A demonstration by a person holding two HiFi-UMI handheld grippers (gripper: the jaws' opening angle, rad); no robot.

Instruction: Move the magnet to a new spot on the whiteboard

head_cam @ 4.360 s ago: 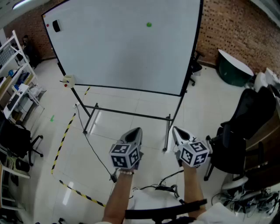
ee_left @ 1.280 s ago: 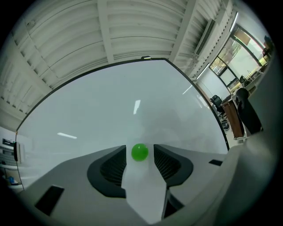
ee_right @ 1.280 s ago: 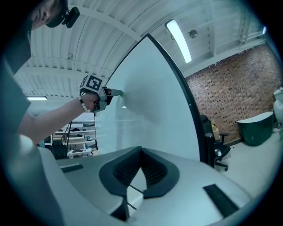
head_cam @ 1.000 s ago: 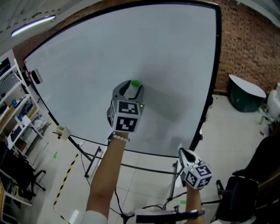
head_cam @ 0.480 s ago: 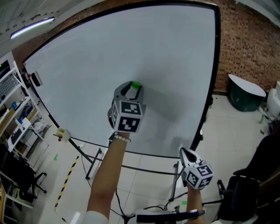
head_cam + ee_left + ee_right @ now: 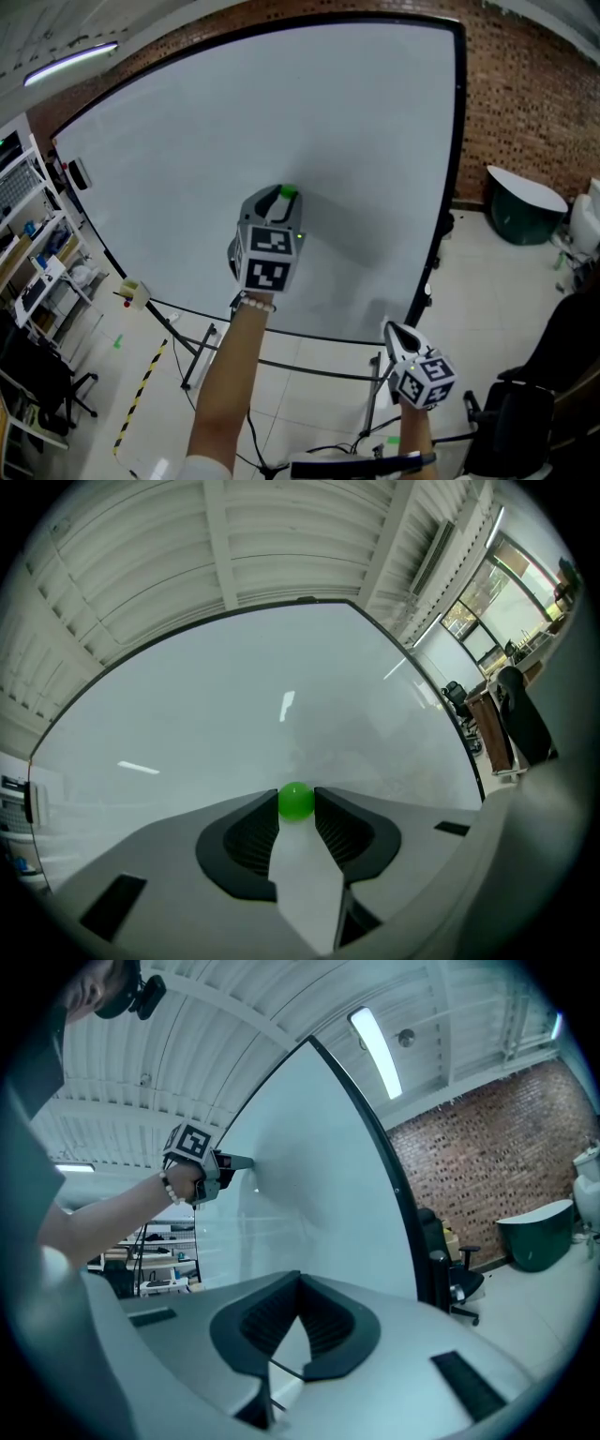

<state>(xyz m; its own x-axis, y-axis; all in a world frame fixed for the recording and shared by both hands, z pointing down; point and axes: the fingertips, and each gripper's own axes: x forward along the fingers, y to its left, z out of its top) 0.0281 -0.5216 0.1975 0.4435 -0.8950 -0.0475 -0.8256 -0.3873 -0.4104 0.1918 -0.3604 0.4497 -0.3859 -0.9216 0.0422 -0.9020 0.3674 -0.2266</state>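
Observation:
A small green ball magnet (image 6: pixel 288 192) sits on the big whiteboard (image 6: pixel 366 131), near its middle. My left gripper (image 6: pixel 284 195) is raised against the board, its jaws closing with the magnet (image 6: pixel 296 801) between the tips, and both pads touch it. In the right gripper view that left gripper (image 6: pixel 208 1168) shows at the end of a bare forearm, its nose on the whiteboard (image 6: pixel 309 1176). My right gripper (image 6: pixel 392 329) hangs low at the board's lower right corner, shut and holding nothing (image 6: pixel 300 1277).
A black eraser (image 6: pixel 80 173) clings to the board's left edge. The board stands on a metal frame (image 6: pixel 281 362). Shelves (image 6: pixel 28 244) line the left side, yellow-black tape (image 6: pixel 141 384) marks the floor, and a black chair (image 6: pixel 525 412) and a dark green tub (image 6: pixel 520 211) stand at the right.
The left gripper's jaws have narrowed around the green magnet, and gripper and magnet sit slightly lower in the head view. The right gripper has barely moved.

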